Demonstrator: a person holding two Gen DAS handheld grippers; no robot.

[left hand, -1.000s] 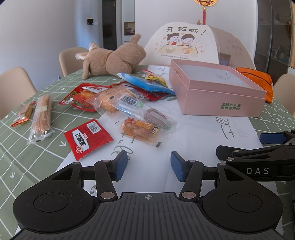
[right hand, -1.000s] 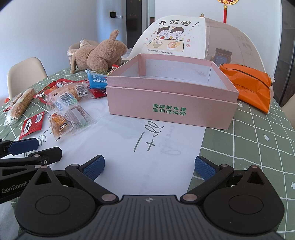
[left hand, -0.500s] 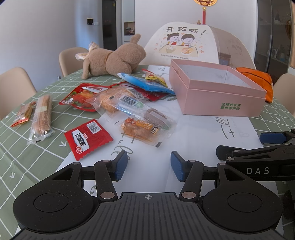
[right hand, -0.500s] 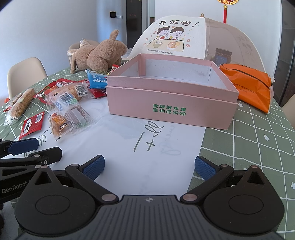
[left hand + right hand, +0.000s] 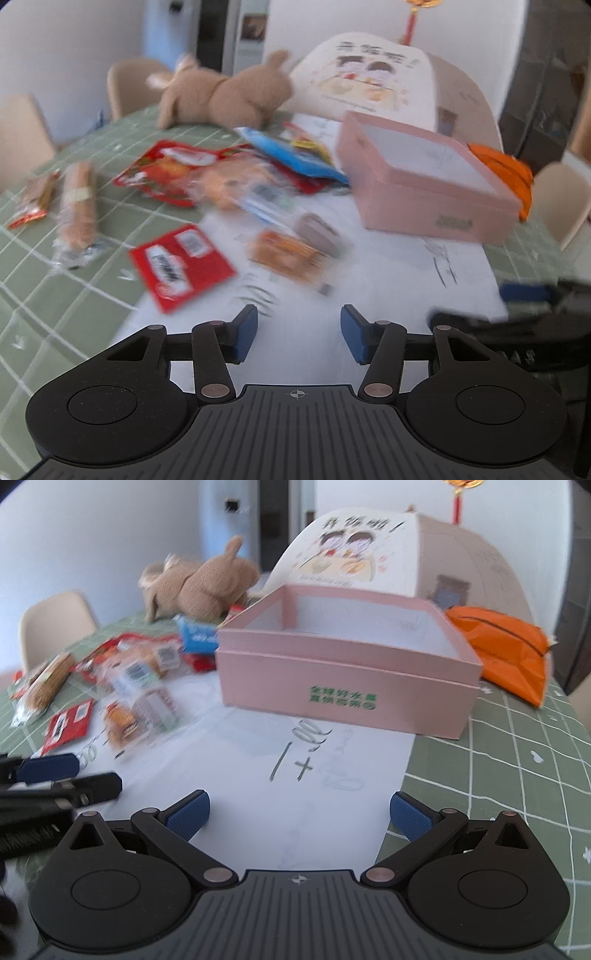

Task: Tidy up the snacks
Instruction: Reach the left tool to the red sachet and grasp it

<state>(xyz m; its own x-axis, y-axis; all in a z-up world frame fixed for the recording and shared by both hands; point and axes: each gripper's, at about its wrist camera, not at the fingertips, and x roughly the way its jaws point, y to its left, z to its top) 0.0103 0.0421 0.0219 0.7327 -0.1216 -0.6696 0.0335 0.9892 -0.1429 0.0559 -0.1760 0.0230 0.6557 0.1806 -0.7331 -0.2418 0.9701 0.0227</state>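
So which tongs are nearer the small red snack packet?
Left. The left tongs sit just below and right of the red packet, open and empty. The right tongs are farther right, over the white paper before the pink box.

Scattered snack packets (image 5: 236,206) on the table, left of the empty open pink box (image 5: 343,672).

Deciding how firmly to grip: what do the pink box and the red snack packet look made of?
The pink box looks like matte rigid cardboard: straight walls, crisp edges, no shine. The red snack packet looks like thin printed plastic film, lying flat with a label; blur hides any gloss.
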